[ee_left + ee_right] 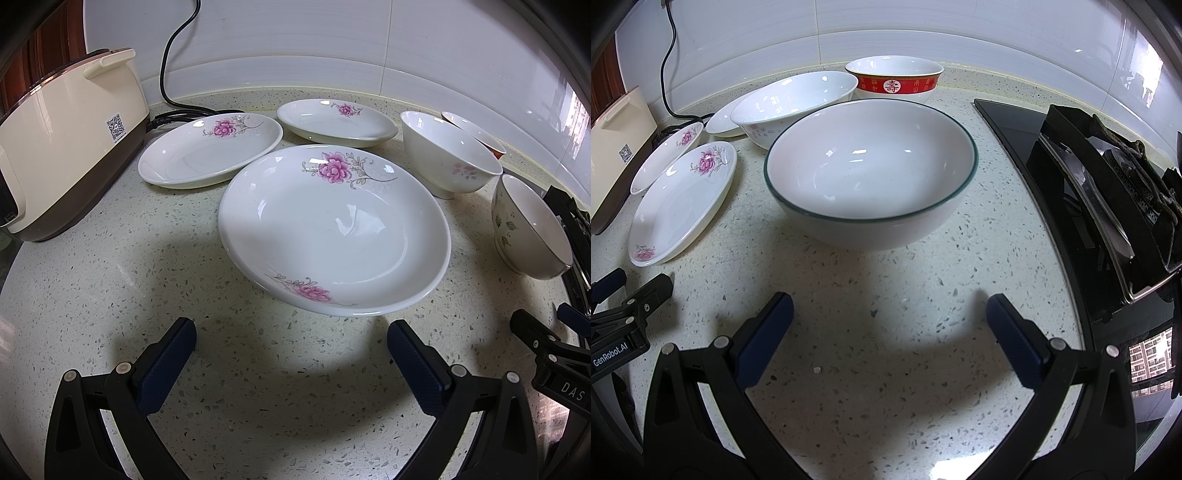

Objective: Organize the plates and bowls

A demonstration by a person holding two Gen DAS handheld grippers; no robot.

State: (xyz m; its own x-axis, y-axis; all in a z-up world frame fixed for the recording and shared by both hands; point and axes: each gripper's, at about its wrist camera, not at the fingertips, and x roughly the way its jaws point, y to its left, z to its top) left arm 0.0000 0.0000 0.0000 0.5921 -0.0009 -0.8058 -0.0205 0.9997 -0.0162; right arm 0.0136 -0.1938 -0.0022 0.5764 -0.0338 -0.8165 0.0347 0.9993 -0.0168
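Speckled stone of the bench [110,295] lies bare under both of your tools. Your left hand-held gripper [291,343] is spread wide and empty; just ahead of it sits the nearest flowered plate [332,236], with two more flowered plates [210,151] further ahead, none stacked. Your right hand-held gripper [890,321] is also spread and empty, with the green-rimmed bowl [871,184] straight ahead, a pale bowl [794,103] beyond it to the left, and the red-banded bowl [894,79] furthest. I judge no stacking is begun; next you should take one rim between the fingers. Only the right view shows the stove [1108,184]; only the left shows the cream appliance [66,147] fully.
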